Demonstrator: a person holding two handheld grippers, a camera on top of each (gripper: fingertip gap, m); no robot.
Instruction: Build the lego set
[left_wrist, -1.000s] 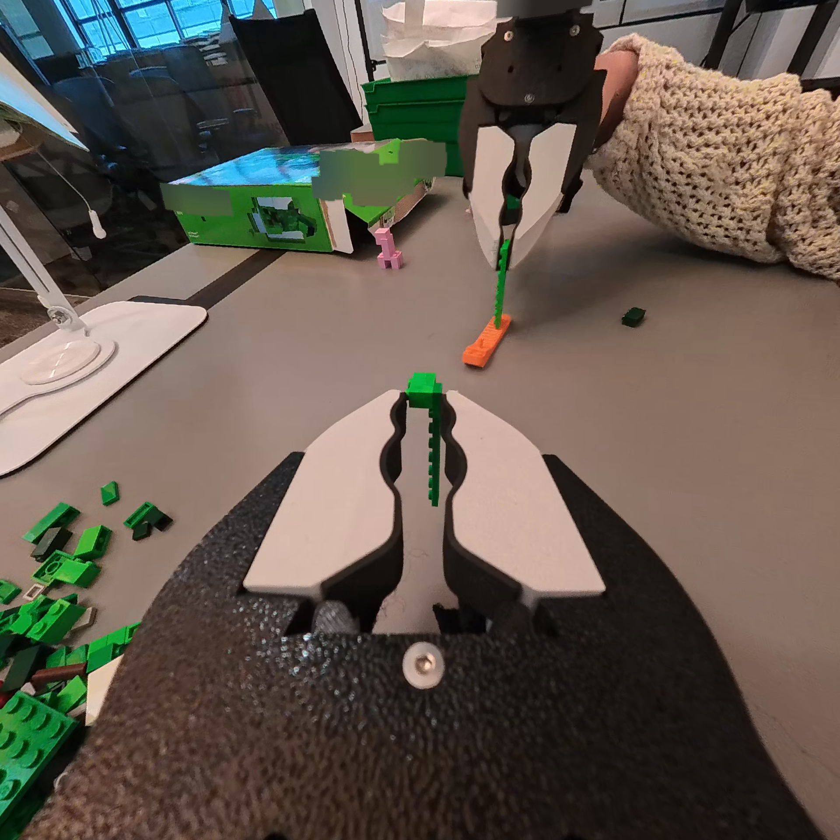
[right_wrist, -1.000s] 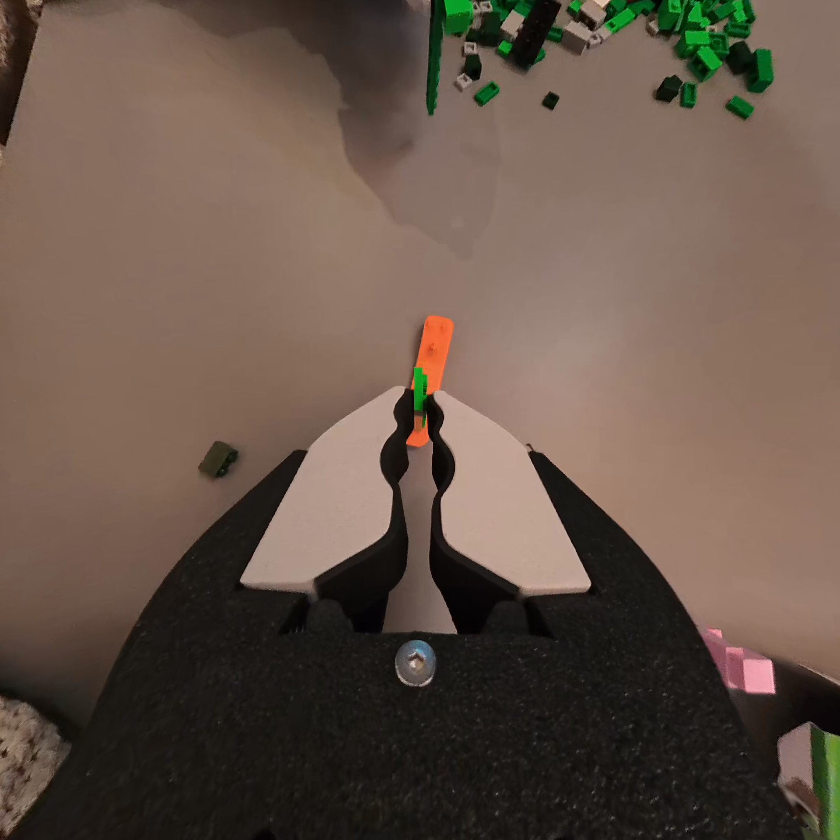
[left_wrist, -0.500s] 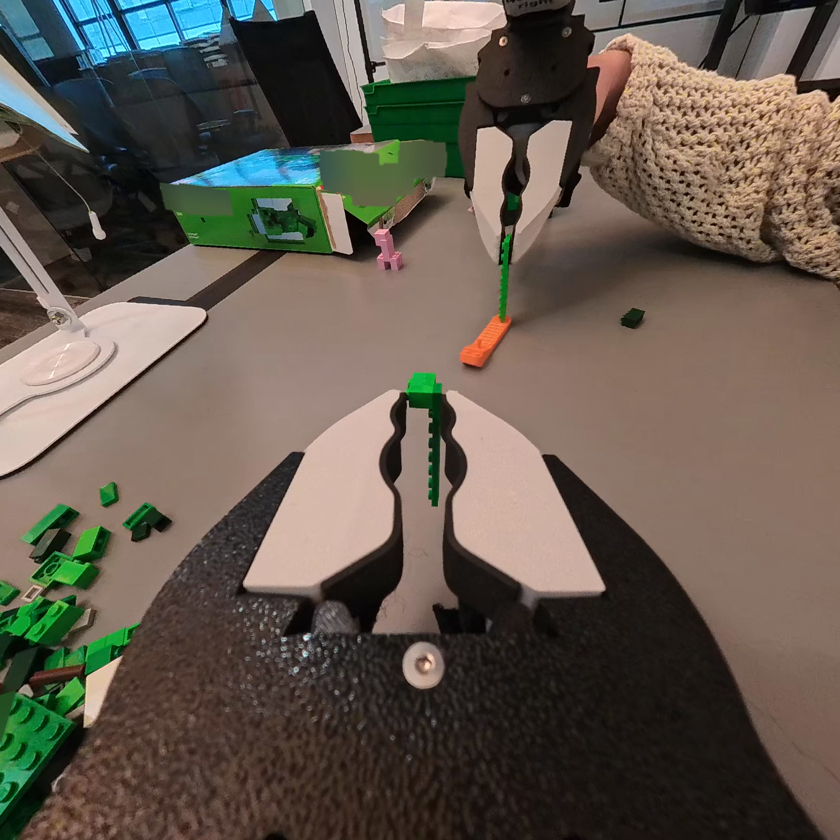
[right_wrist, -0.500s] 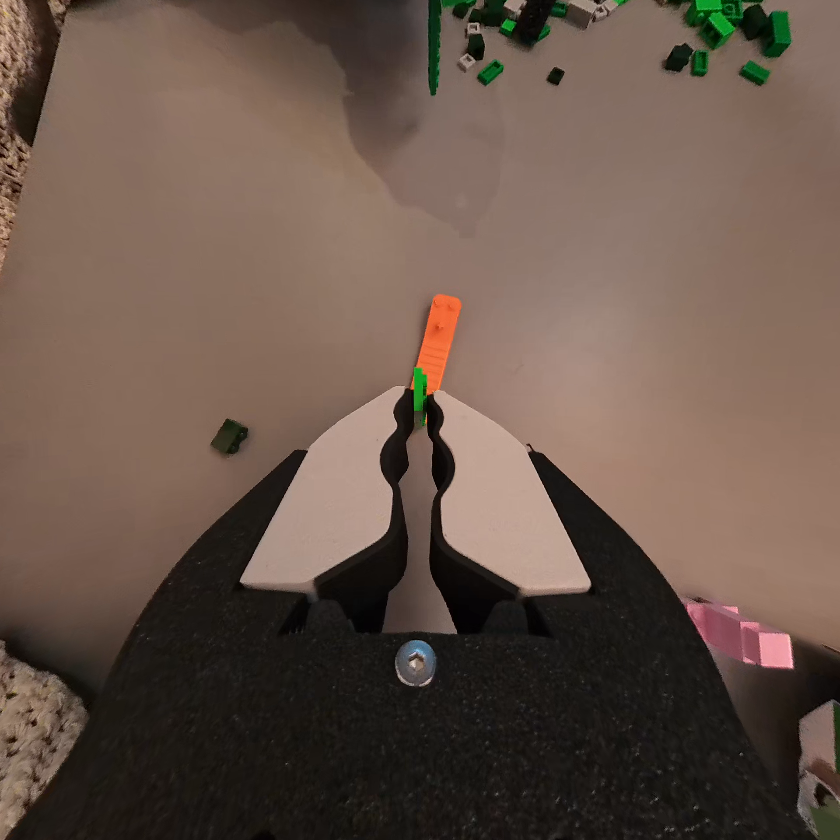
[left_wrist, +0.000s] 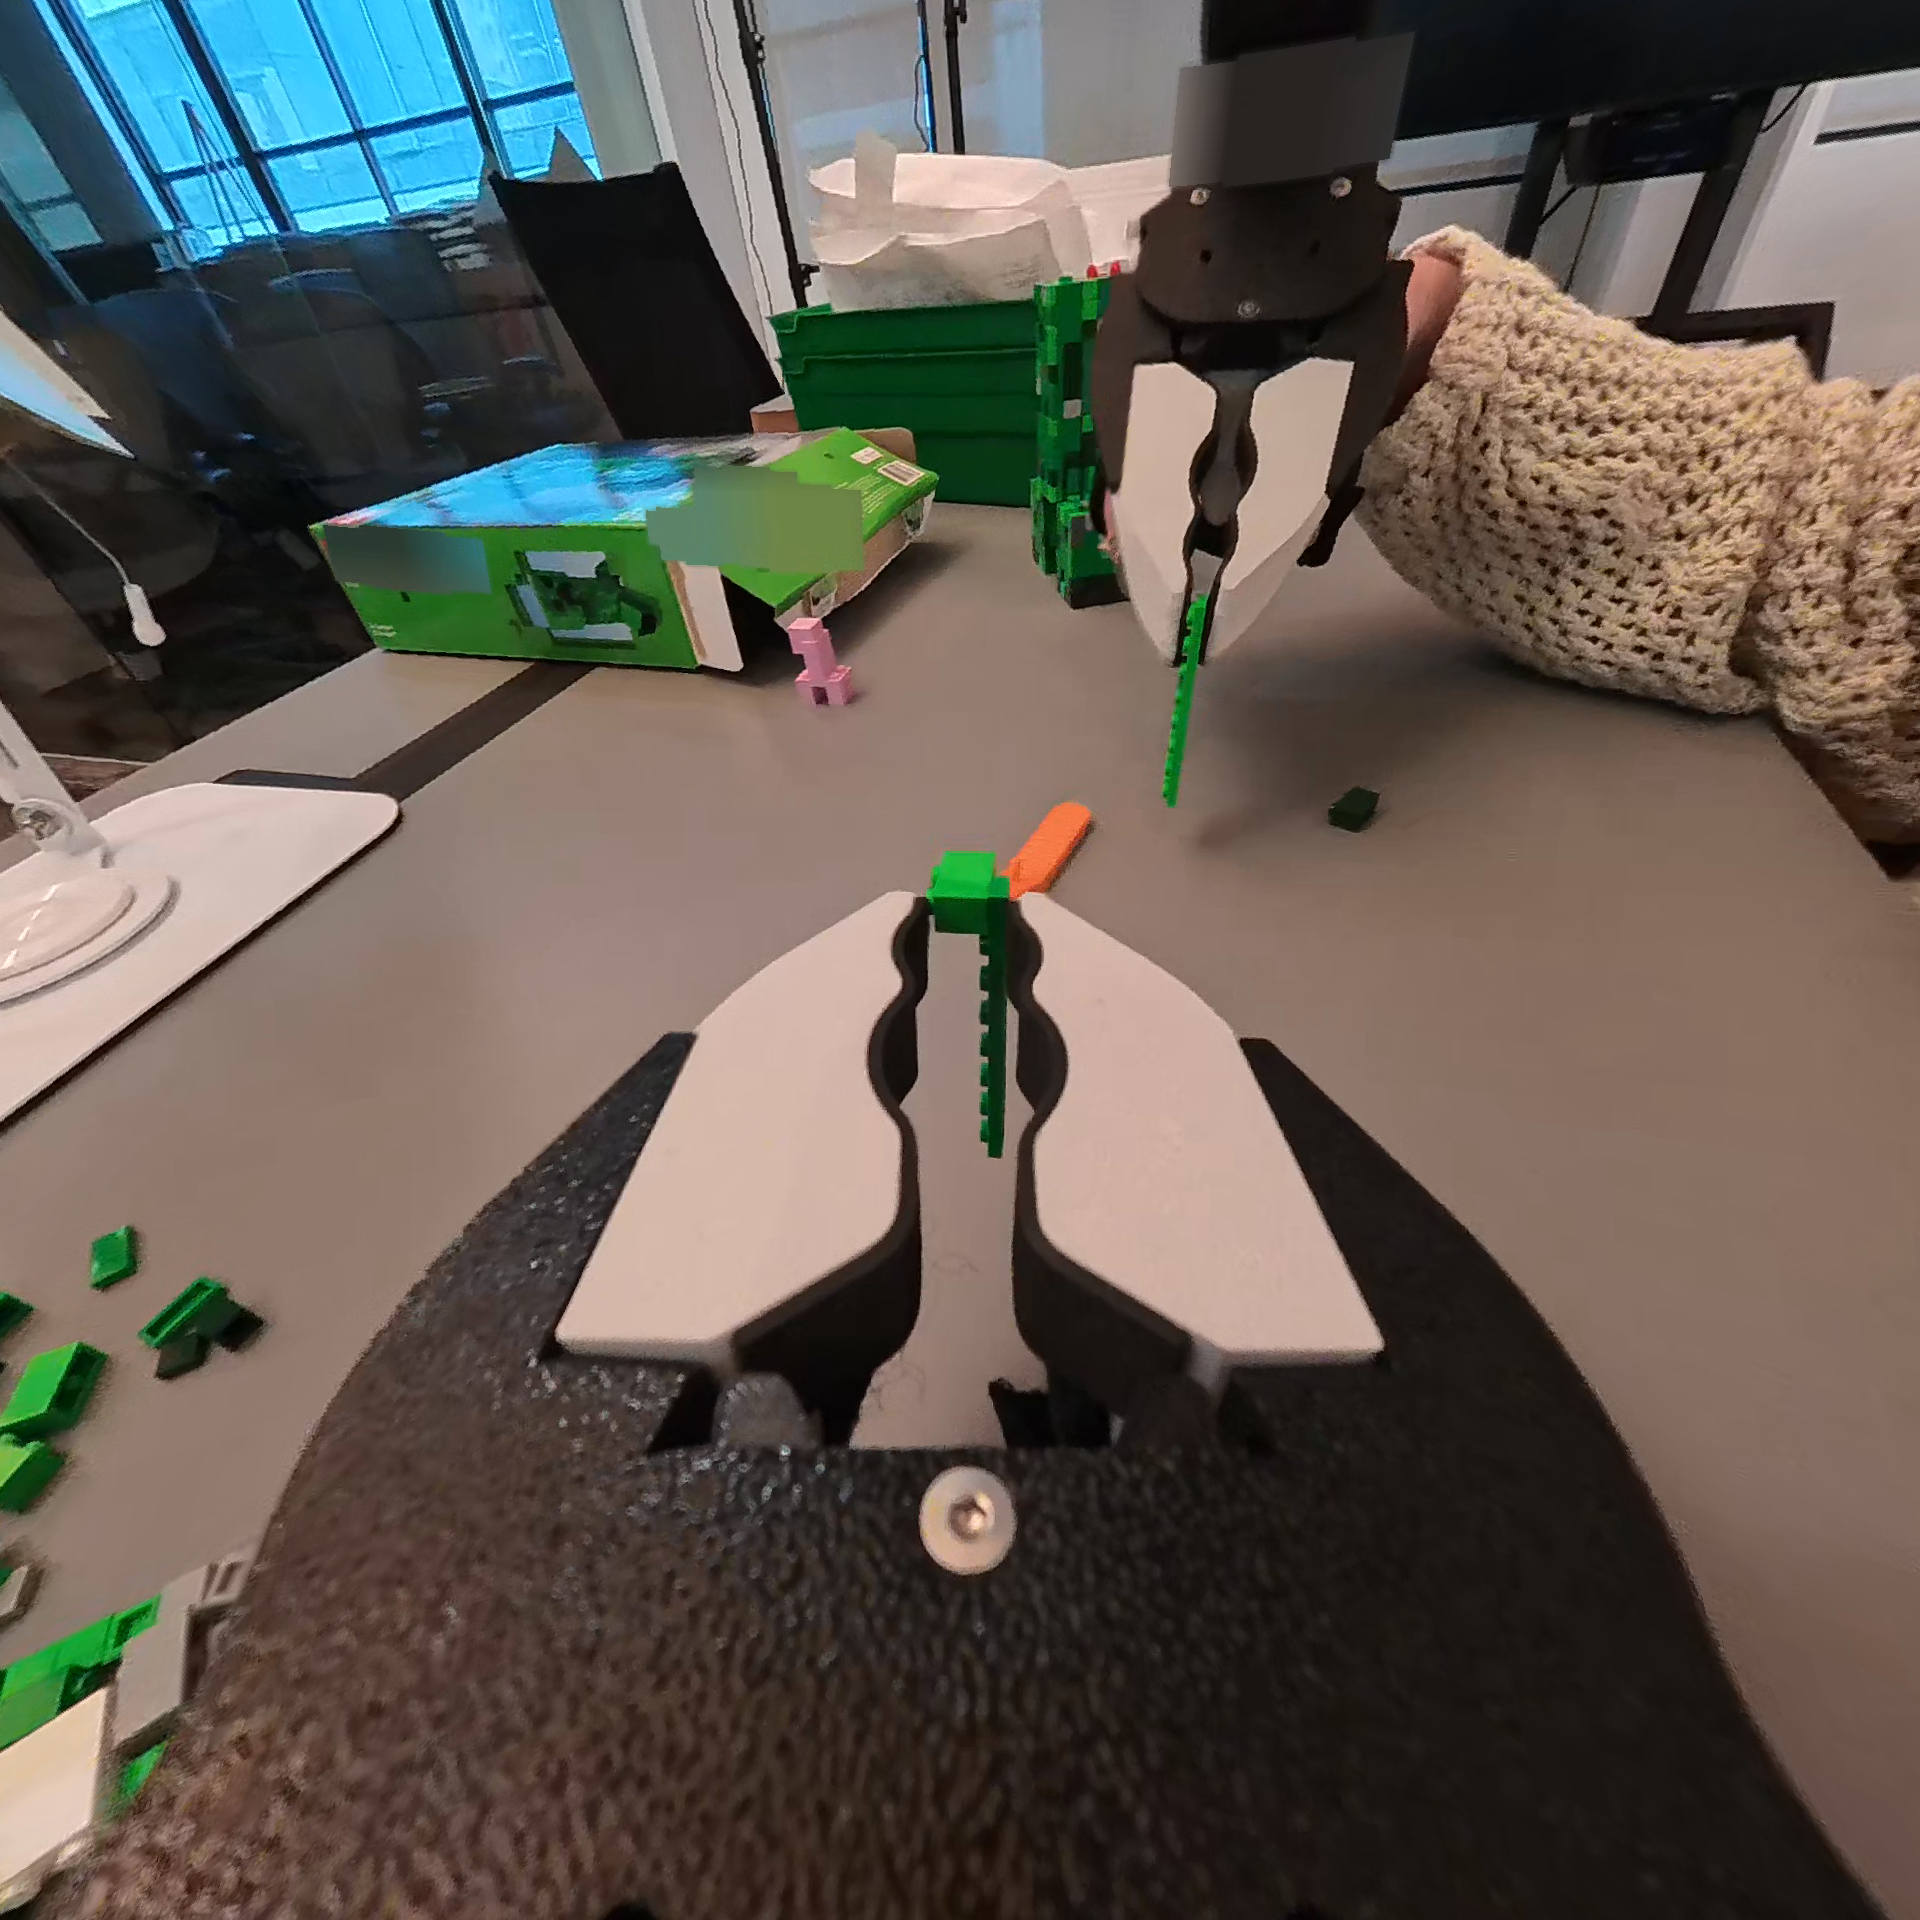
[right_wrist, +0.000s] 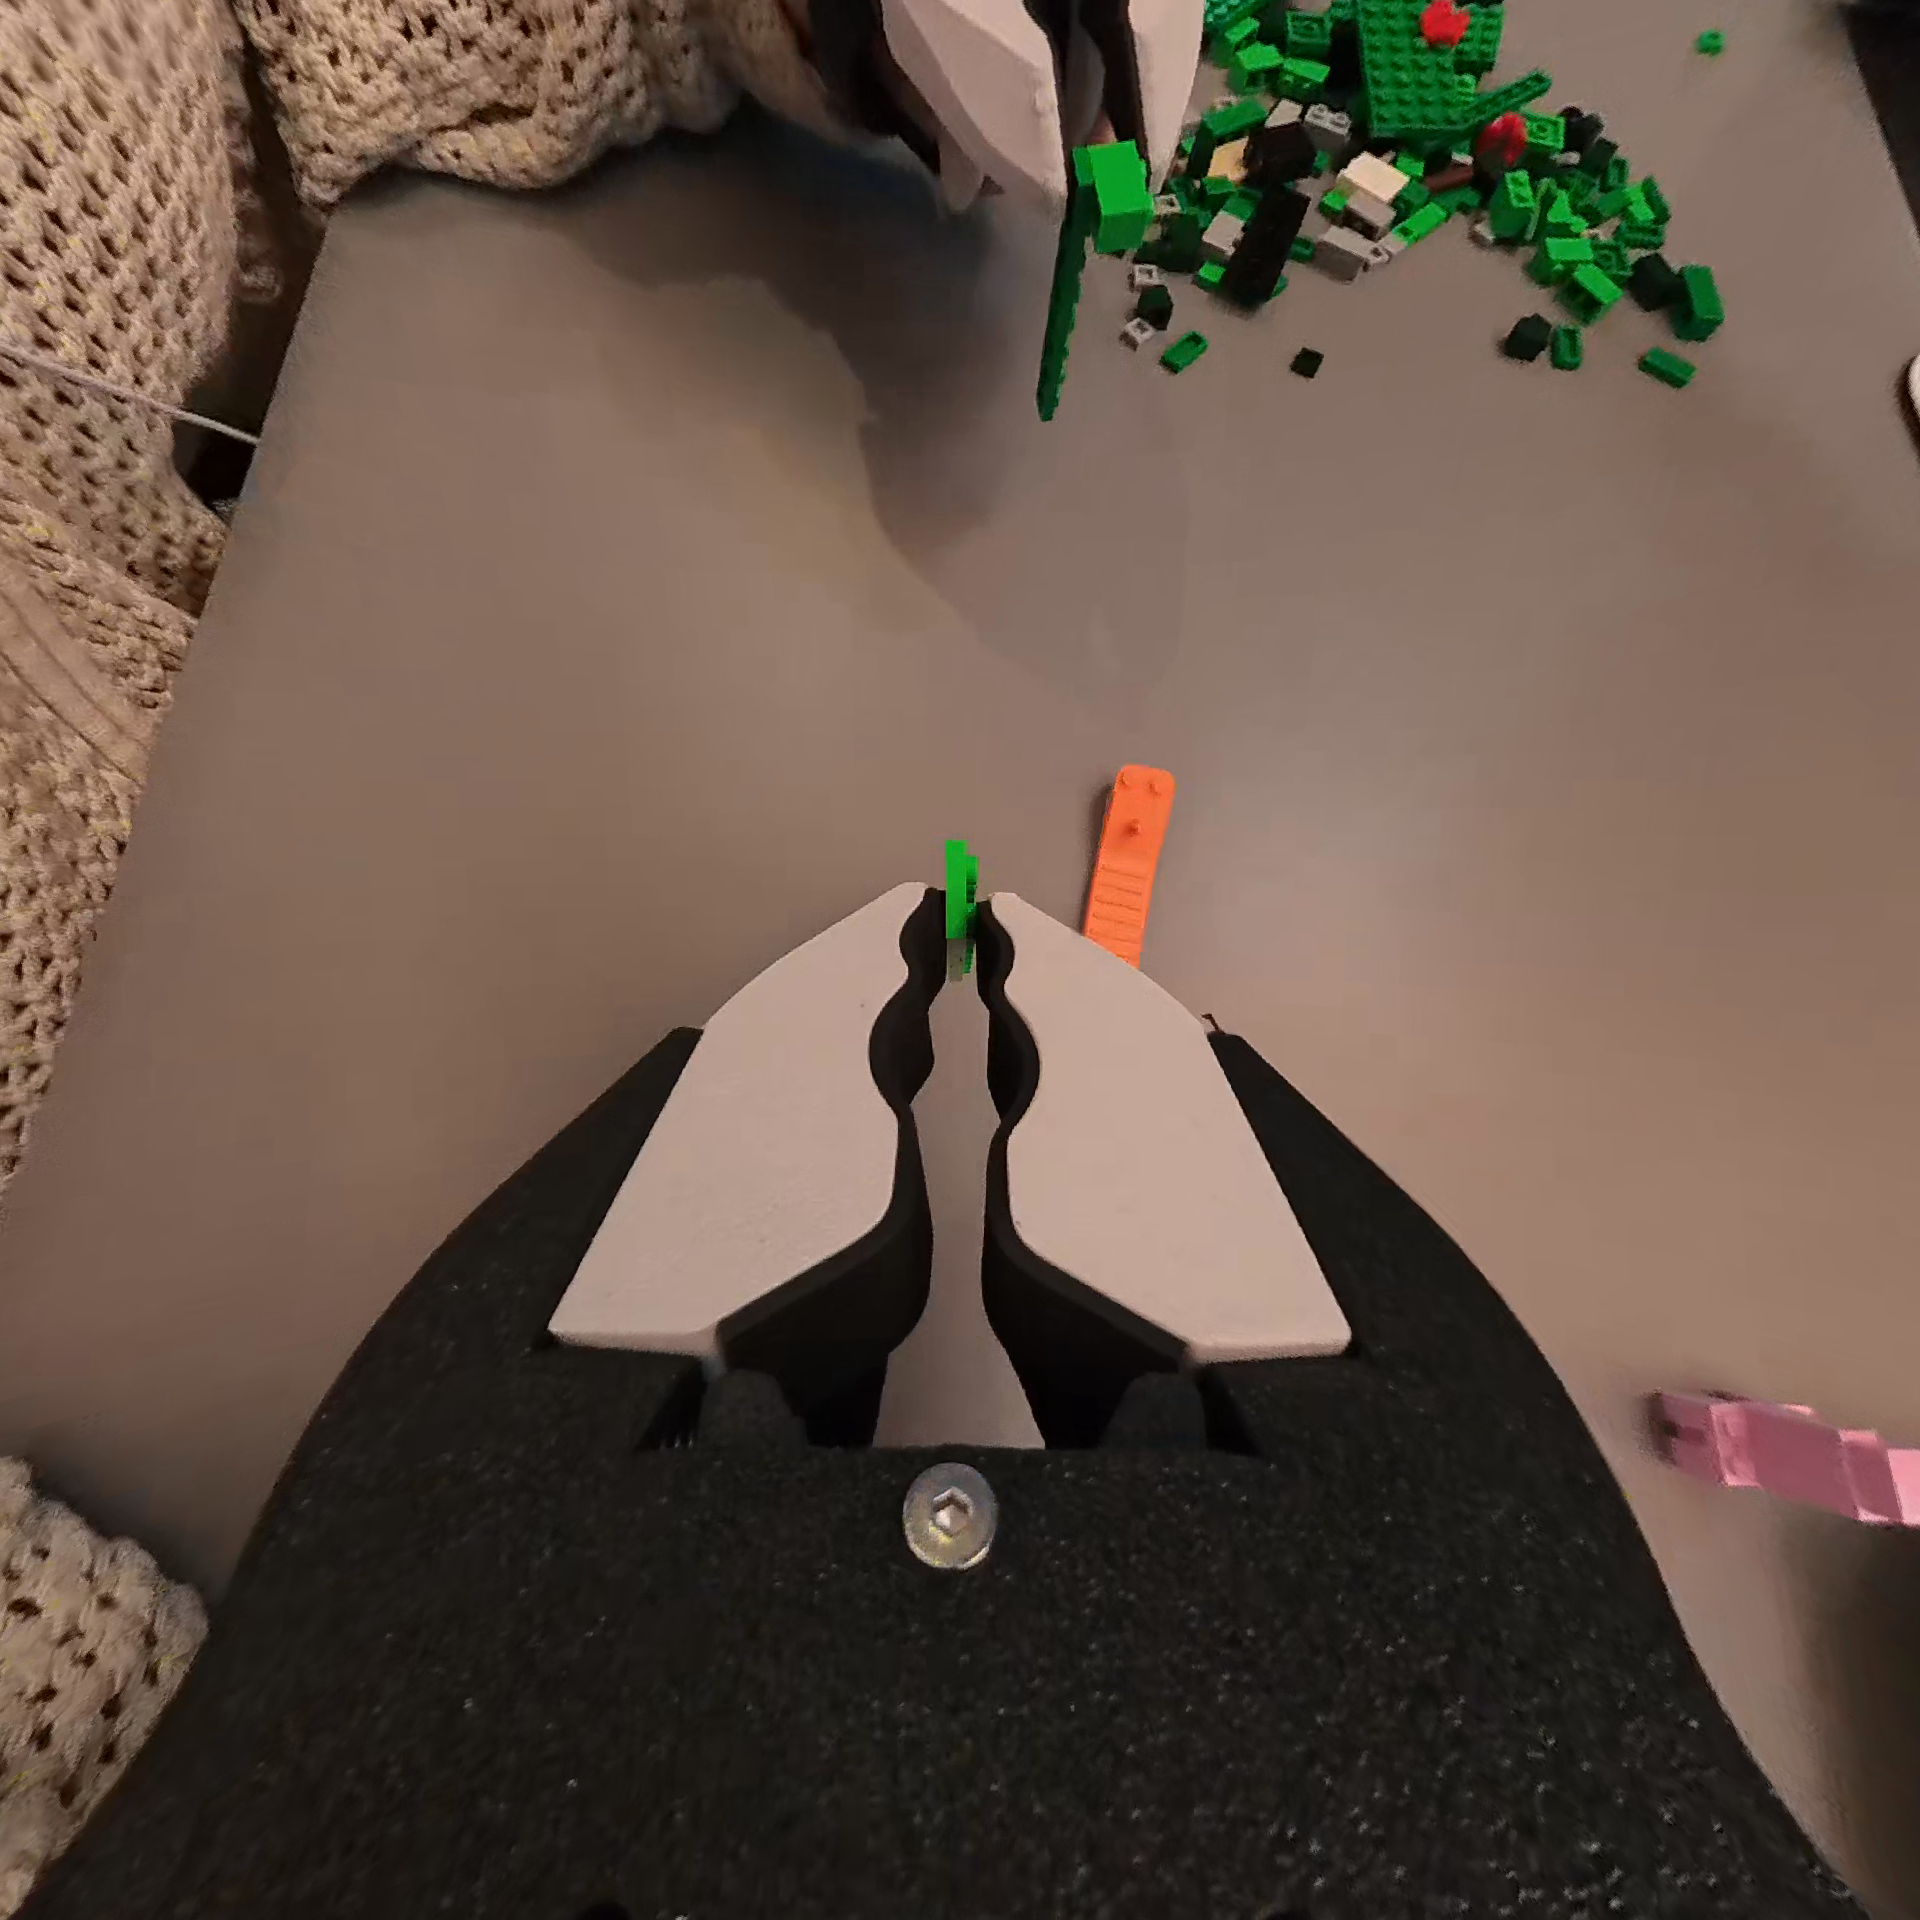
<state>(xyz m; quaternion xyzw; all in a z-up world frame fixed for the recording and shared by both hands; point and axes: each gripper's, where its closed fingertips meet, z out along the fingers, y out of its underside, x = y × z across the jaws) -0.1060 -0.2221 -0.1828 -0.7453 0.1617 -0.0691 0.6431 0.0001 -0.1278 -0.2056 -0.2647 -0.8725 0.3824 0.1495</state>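
Note:
My left gripper is shut on a long dark green plate that has a bright green brick at its far end. It also shows at the top of the right wrist view, with the plate hanging down. My right gripper is shut on a thin green plate. In the left wrist view the right gripper holds this plate upright above the table. An orange brick separator lies flat on the table, apart from both plates.
A pile of loose green bricks lies beside my left gripper. A small dark green brick, a pink figure, a green box, a built green tower, a green crate and a white lamp base stand around. About 15 cm separates my left fingertips from my right. From the right gripper's tips to the orange brick separator is close to 8 cm. It is also in sight in the left wrist view.
My right gripper has lifted its green plate off the orange separator and moved it up and aside. The separator now lies alone. My left gripper still holds its plate.

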